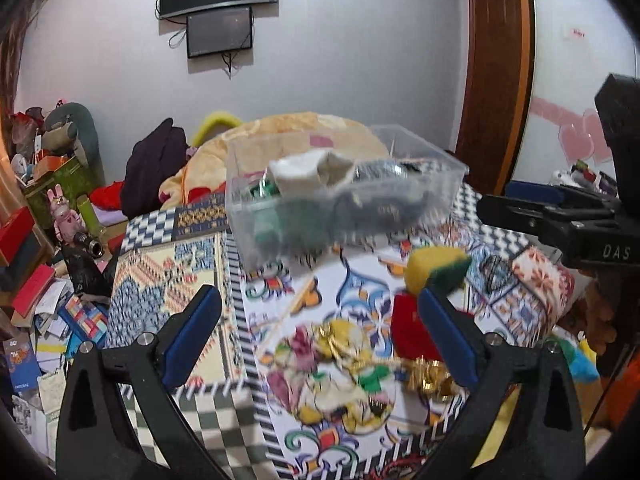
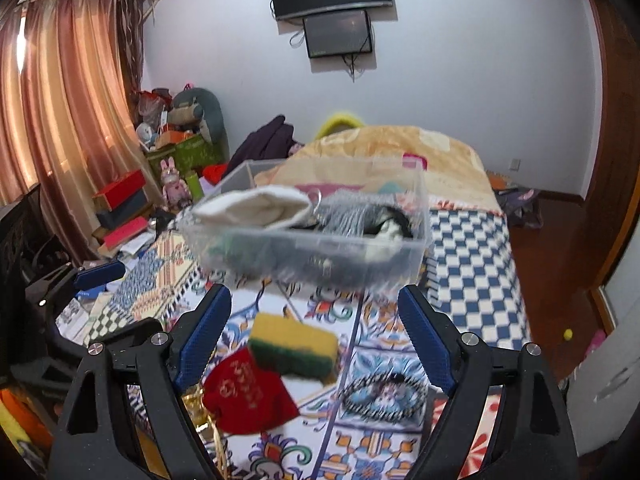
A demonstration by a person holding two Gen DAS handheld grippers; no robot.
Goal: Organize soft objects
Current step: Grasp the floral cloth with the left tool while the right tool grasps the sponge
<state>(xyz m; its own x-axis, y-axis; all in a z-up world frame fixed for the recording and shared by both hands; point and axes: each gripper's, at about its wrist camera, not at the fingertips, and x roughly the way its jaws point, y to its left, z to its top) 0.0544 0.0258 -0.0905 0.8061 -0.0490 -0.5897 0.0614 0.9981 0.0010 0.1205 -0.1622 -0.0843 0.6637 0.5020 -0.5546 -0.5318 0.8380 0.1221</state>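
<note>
A clear plastic bin (image 1: 340,200) (image 2: 312,236) stands on the patterned bedspread and holds a white cloth (image 2: 256,204), a dark furry item and green things. A yellow-and-green sponge (image 2: 294,346) (image 1: 436,268) lies in front of it, touching a red pouch (image 2: 248,396) (image 1: 412,332). My right gripper (image 2: 316,328) is open, its jaws wide above the sponge and pouch. My left gripper (image 1: 320,320) is open and empty over the bedspread, with the sponge by its right finger (image 1: 444,332). The right gripper also shows at the right of the left wrist view (image 1: 560,216).
Gold trinkets (image 1: 428,372) lie beside the pouch. A black-and-white ring-shaped item (image 2: 382,396) lies right of the sponge. A peach blanket (image 2: 384,148) is heaped behind the bin. Boxes, books and plush toys (image 2: 172,152) crowd the floor to the left.
</note>
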